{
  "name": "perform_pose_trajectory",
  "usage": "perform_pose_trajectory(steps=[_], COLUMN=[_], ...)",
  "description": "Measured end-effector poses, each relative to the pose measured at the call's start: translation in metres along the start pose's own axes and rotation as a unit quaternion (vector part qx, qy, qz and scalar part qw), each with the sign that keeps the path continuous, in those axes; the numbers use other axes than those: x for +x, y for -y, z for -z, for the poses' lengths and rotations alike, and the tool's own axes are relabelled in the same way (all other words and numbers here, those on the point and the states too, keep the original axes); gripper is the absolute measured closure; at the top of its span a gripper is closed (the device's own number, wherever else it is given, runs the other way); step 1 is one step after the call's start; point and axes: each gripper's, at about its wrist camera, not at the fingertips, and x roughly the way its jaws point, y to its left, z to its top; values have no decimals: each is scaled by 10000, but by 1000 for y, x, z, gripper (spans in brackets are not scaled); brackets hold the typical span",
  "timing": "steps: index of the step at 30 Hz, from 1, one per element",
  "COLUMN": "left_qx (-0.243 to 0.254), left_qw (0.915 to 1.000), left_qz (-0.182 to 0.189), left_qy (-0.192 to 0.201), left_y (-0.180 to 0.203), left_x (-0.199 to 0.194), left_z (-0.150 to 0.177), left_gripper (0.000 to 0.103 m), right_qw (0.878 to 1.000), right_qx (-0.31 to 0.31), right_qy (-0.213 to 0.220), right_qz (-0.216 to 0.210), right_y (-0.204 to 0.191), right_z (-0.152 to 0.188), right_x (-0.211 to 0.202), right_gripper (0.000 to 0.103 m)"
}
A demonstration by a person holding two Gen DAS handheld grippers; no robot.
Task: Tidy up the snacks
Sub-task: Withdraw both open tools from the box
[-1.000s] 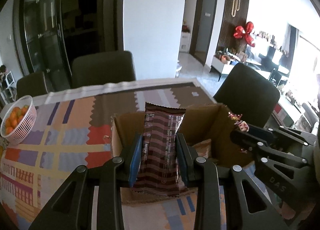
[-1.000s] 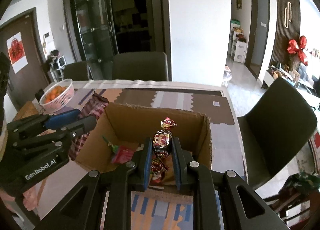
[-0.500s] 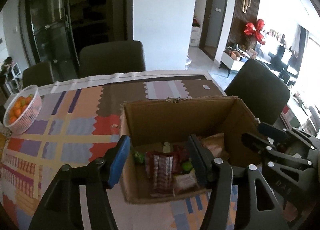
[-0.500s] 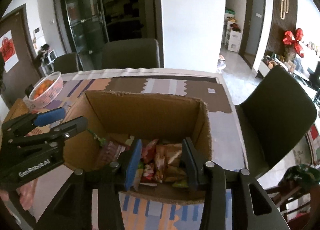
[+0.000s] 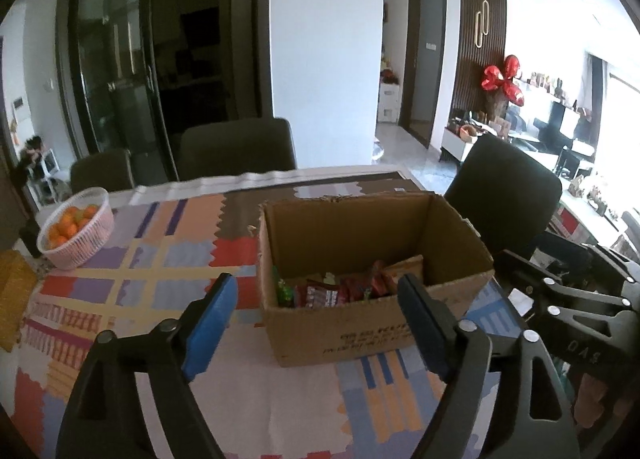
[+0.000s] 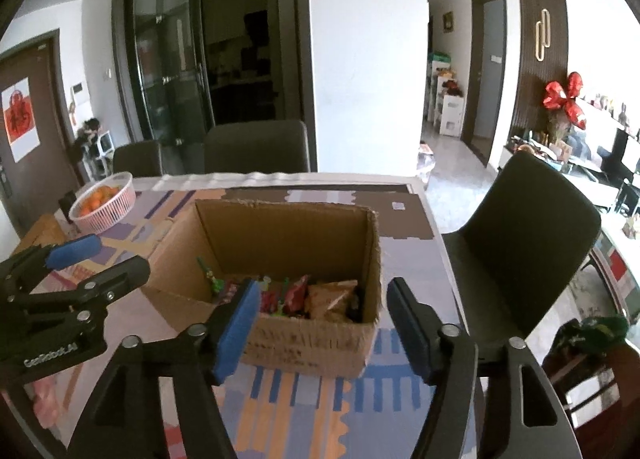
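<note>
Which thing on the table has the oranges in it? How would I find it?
Start at the table with the colourful patchwork cloth and find the cardboard box of snacks. Look far left of it, near the table's edge: the basket sits there. It is the only round, pink-white lattice thing, heaped with small orange fruit.

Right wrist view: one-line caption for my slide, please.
Right tool open and empty before a cardboard box of wrapped snacks, left tool alongside.

Daylit from blown-out windows at right; dim, murky toward glass doors at left. Heavy fisheye bending and black vignette at corners. Slightly soft throughout, near fingers blurred.
</note>
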Motion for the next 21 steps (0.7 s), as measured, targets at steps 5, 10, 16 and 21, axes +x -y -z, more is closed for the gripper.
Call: perform_pose_trajectory(steps=[5,10,16,21], left_qx=[189,159,33,31], left_qw=[9994,9991,9990,9989], left_qz=[-155,-175,-132,-170], left_qy=[240,352,414,438], left_y=[7,9,8,12], left_x=[-27,-52,-78,-100], left_z=[16,33,54,68], left_gripper=[15,10,8,4], right_qw=[9998,9991,9983,9981], right_qx=[118,35,-129,-195], right_qy=[184,361,507,531], right_qz=[46,212,260,240], right_y=[2,-2,-9,-14], right_z=[17,32,54,70], right_x=[-29,-53,-81,-99], right_gripper=[31,26,19,18])
